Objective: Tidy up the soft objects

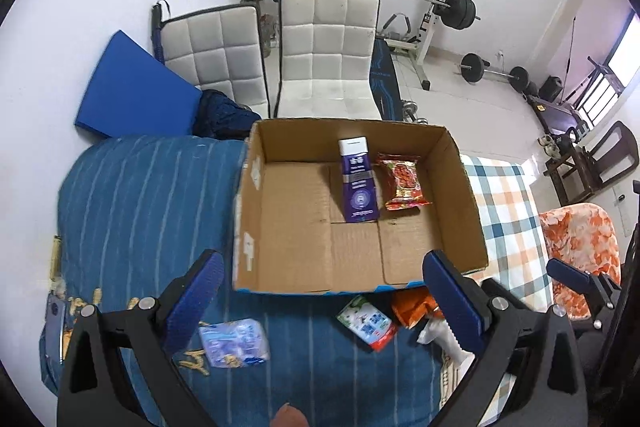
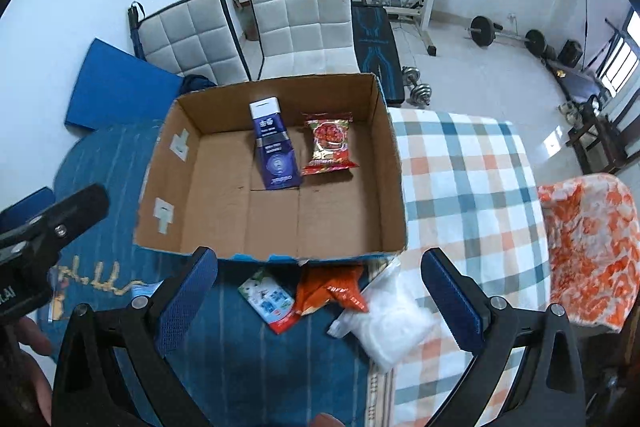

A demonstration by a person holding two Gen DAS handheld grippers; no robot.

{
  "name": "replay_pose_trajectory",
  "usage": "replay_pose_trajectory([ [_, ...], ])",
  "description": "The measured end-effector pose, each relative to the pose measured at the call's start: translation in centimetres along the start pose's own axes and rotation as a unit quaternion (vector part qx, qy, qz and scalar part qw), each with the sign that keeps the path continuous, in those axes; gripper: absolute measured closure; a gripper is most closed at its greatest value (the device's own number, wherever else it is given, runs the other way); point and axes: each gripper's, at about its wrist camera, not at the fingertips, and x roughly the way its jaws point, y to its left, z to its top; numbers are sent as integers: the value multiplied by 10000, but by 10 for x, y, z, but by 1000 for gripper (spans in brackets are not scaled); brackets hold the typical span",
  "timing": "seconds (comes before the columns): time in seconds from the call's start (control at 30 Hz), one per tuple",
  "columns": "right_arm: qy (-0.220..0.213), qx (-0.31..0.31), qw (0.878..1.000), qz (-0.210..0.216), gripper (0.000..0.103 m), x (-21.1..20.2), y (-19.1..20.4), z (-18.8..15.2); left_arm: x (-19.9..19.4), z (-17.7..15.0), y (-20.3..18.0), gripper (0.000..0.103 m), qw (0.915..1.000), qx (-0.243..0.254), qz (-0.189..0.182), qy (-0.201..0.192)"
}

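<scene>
An open cardboard box point(image 1: 256, 227) point(image 2: 394, 187) sits on a bed and holds a purple and white pack point(image 1: 358, 183) point(image 2: 274, 151) beside a red snack bag point(image 1: 404, 181) point(image 2: 330, 143). In front of the box lie a green and white packet point(image 1: 366, 321) point(image 2: 270, 299), an orange bag point(image 1: 412, 307) point(image 2: 332, 289), a clear white plastic bag point(image 2: 388, 319) point(image 1: 438, 333) and a pale blue pack point(image 1: 234, 343). My left gripper point(image 1: 324, 303) is open and empty above these. My right gripper point(image 2: 320, 301) is open and empty over the packet and orange bag.
A blue striped cover point(image 1: 140, 207) lies left of the box and a checked blanket point(image 2: 468, 179) to its right. An orange patterned cloth point(image 2: 588, 247) lies at far right. White chairs point(image 1: 328, 47) and weights stand behind.
</scene>
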Motion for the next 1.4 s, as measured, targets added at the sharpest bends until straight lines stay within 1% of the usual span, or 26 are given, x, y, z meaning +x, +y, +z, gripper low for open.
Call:
replay_pose_trajectory([
  [0.1,34,156,9998,134,0,-5,-11,-8,-5,-10,20,1,9997,-44,216,-40],
  [0.17,231,149,9996,89,0,3,-22,-17,0,-19,32,1,9993,-125,341,9],
  [0.2,389,117,9991,71,0,11,-28,-21,6,-25,39,1,9990,-201,371,110],
  [0.3,961,58,9952,-152,0,45,-48,-43,29,-47,61,1,9964,-570,284,556],
  [0.37,1271,112,9911,-386,0,68,-62,-57,50,-66,74,1,9917,-889,259,895],
  [0.43,1547,248,9862,-539,0,91,-74,-69,65,-82,82,1,9872,-1111,257,1119],
  [0.47,1726,443,9823,-573,0,104,-83,-76,70,-88,85,1,9849,-1214,238,1210],
  [0.5,1883,717,9781,-515,0,117,-92,-82,80,-95,90,1,9811,-1363,214,1356],
  [0.57,2121,1394,9668,-291,0,139,-110,-90,90,-104,96,1,9766,-1511,250,1507],
  [0.63,2235,2073,9524,-30,0,157,-124,-97,104,-113,104,1,9711,-1677,335,1663],
  [0.73,2398,2535,9371,12,0,182,-131,-102,123,-121,115,1,9636,-1856,413,1881],
  [0.83,2499,2405,9374,-331,1,194,-125,-99,142,-127,126,1,9560,-1938,515,2139],
  [0.87,2540,2343,9376,-387,2,195,-124,-98,148,-130,130,1,9529,-1963,591,2233],
  [0.9,2561,2266,9387,-435,5,196,-121,-98,158,-134,135,1,9464,-2043,662,2411],
  [0.97,2548,2125,9421,-496,9,196,-119,-99,168,-142,145,1,9355,-2246,715,2632],
  [1.0,2539,2070,9435,-497,12,195,-118,-99,175,-147,154,1,9274,-2460,677,2737],
  [1.1,2528,1927,9471,-444,18,190,-119,-99,181,-157,170,1,9120,-2919,567,2827],
  [1.13,2536,1880,9479,-423,20,188,-119,-99,182,-159,173,1,9090,-2988,537,2854],
  [1.2,2548,1790,9495,-381,22,183,-119,-100,186,-163,179,1,9044,-3096,535,2886],
  [1.27,2599,1698,9499,-364,23,180,-119,-104,188,-164,182,1,9036,-3096,569,2904],
  [1.33,2676,1604,9495,-331,23,175,-118,-109,191,-164,183,1,9062,-2983,645,2928],
  [1.4,2713,1631,9481,-305,23,171,-121,-117,196,-164,185,1,9088,-2961,511,2896],
])
